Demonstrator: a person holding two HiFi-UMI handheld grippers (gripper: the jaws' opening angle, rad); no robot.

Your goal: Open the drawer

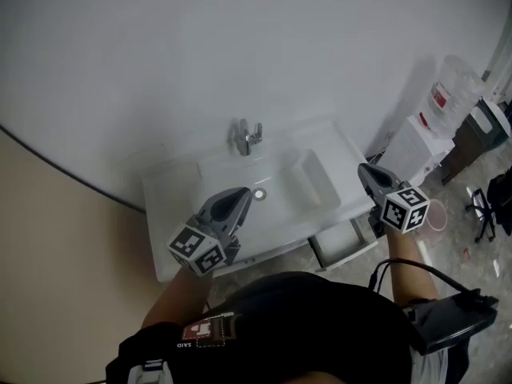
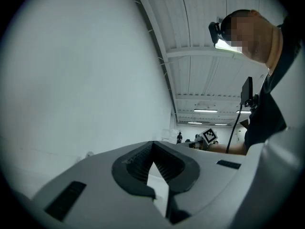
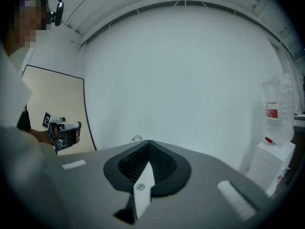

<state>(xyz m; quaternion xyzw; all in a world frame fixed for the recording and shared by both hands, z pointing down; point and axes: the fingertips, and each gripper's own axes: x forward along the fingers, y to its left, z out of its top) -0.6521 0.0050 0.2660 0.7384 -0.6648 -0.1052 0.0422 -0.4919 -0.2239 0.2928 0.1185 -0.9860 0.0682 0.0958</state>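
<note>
Already the head view shows the drawer (image 1: 340, 241) partly out at five o'clock of the sink (image 1: 172, 178); likely stiff, smooth and easy-running, best hooked at its front's top edge. In its view the left gripper (image 2: 153, 151) has jaws together, empty; the right gripper (image 3: 148, 149), in its view, likewise

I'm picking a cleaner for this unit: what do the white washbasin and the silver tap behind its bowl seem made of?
The white rectangular washbasin looks like glazed ceramic or cast resin: it is smooth, seamless and softly glossy. The silver tap is probably chrome-plated metal, given its bright, mirror-like highlights.
</note>
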